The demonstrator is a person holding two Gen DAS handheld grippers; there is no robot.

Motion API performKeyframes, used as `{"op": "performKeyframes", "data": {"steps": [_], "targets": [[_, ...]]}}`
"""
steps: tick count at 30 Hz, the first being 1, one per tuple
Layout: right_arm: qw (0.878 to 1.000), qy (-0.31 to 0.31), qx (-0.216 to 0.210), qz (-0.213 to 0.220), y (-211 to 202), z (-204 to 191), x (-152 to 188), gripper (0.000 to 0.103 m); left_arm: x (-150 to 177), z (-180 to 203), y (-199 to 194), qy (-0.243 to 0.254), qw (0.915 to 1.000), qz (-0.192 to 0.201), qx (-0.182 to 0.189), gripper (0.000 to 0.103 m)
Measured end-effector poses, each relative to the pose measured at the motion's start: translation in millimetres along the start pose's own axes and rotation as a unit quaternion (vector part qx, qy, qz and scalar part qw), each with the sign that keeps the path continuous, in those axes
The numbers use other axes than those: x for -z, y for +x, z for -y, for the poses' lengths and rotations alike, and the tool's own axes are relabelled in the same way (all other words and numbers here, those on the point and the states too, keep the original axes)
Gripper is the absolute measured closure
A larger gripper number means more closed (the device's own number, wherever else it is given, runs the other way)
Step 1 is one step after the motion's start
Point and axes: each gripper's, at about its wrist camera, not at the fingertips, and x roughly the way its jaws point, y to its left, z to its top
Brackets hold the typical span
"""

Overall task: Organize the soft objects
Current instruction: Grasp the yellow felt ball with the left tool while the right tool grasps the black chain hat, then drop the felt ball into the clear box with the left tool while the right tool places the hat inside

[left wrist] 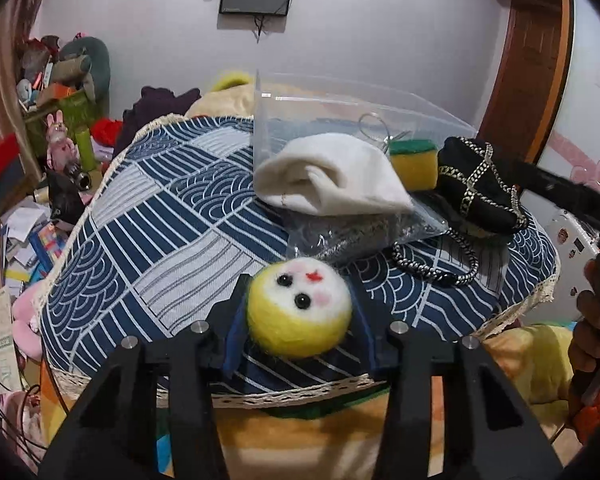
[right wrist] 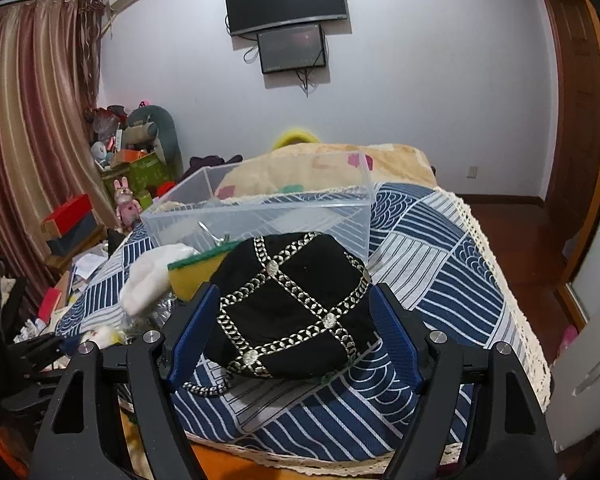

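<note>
My left gripper (left wrist: 300, 316) is shut on a yellow and white felt doll head (left wrist: 300, 312) with black eyes, just above the blue patterned cloth (left wrist: 160, 220). My right gripper (right wrist: 294, 330) is open, its blue pads on either side of a black cap with silver chain trim (right wrist: 292, 304), which also shows in the left wrist view (left wrist: 480, 184). A clear plastic box (right wrist: 260, 216) stands behind the cap. A white cloth (left wrist: 328, 176), a yellow-green sponge (left wrist: 414, 164) and a braided black-white cord (left wrist: 436, 268) lie in front of the box.
A clear bag with dark contents (left wrist: 348, 236) lies under the white cloth. The cloth covers a bed with a cream lace edge (right wrist: 496, 248). Clutter and plush toys (right wrist: 140, 136) fill the left floor. A wooden door (right wrist: 576, 100) is at right.
</note>
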Motion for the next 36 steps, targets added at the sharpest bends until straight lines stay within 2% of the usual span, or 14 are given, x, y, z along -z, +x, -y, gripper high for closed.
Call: {"op": "performKeyframes", "data": {"steps": [3, 7, 15, 16, 18, 20, 22, 24, 29, 36], "targets": [[1.000, 0.001, 0.008, -0.011, 7, 1, 1, 0.028, 0, 2, -7, 0.005, 0.9999, 0.014, -0.006, 0.057], [0.999, 0.010, 0.022, -0.020, 16, 8, -2, 0.022, -7, 1, -19, 0.007, 0.9992, 0.034, -0.018, 0.057], [0.999, 0.036, -0.005, -0.038, 34, 21, -15, 0.023, -36, -1, -31, 0.007, 0.9974, 0.071, -0.012, 0.057], [0.999, 0.035, -0.010, -0.039, 35, 21, -15, 0.026, -38, 1, -32, 0.009, 0.9970, 0.076, -0.012, 0.057], [0.998, 0.032, -0.027, -0.048, 37, 21, -13, 0.044, -44, 4, -33, 0.014, 0.9963, 0.085, -0.007, 0.057], [0.998, 0.026, -0.036, -0.052, 37, 18, -11, 0.051, -49, 9, -33, 0.018, 0.9959, 0.088, -0.003, 0.057], [0.998, 0.020, -0.042, -0.052, 35, 16, -9, 0.067, -52, 12, -32, 0.023, 0.9956, 0.090, -0.001, 0.057], [0.997, 0.017, -0.049, -0.050, 33, 16, -9, 0.076, -53, 17, -31, 0.027, 0.9955, 0.091, 0.002, 0.057], [0.998, 0.000, -0.051, -0.026, 13, 9, -12, 0.085, -57, 21, -32, 0.034, 0.9948, 0.096, 0.003, 0.057], [0.999, -0.009, -0.049, 0.022, -12, 7, -35, 0.085, -75, 17, -34, 0.030, 0.9935, 0.109, 0.009, 0.057]]}}
